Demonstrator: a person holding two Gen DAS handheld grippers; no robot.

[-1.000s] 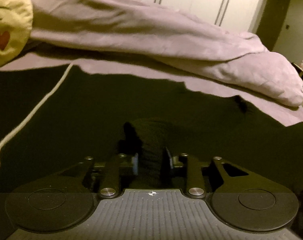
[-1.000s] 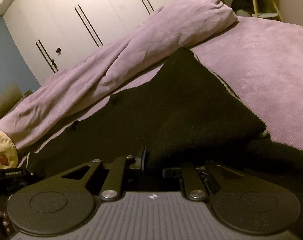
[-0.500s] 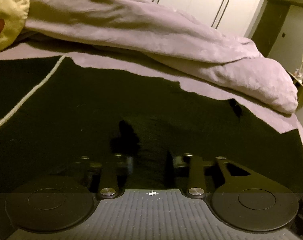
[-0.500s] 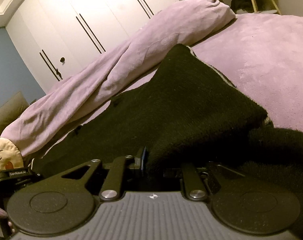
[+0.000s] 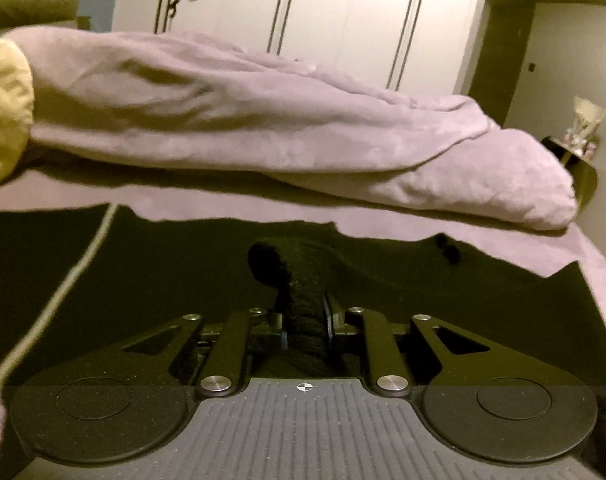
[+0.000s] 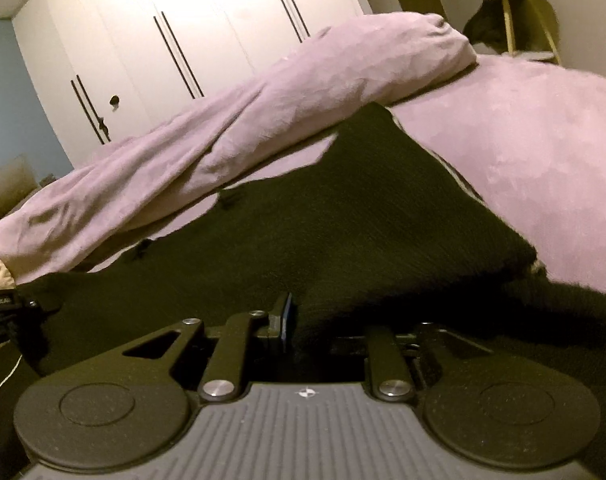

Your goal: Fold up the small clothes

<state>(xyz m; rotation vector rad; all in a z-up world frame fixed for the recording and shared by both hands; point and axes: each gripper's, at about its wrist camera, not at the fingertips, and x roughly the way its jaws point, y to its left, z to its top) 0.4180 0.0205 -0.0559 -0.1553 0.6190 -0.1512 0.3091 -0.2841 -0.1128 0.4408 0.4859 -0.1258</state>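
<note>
Knitwear [image 5: 183,280], black with a pale trim line [image 5: 69,280] along one edge, lies spread over the purple bed [image 6: 543,140]. In the left wrist view a raised ridge of the knit [image 5: 303,308] runs back between the fingers of the left tongs [image 5: 305,330], which are closing and pinch it from both sides. In the right wrist view a lifted flap of the same knit [image 6: 383,220] rises to a peak and drapes over the right tongs [image 6: 315,330]; their blue-edged left pad [image 6: 287,320] lies against the fabric, the other finger is hidden under the cloth, and the jaws are opening with the knit between them. Two small dark tufts [image 6: 227,198] sit on the garment's far edge.

Beyond the garment a rolled purple duvet [image 5: 263,120] lies across the bed, well apart from the tongs. A yellow cushion [image 5: 3,112] rests at the duvet's left end. White wardrobe doors [image 5: 323,12] with dark handles stand behind the bed, and a small side table [image 6: 519,20] carries some indistinct objects in the corner.
</note>
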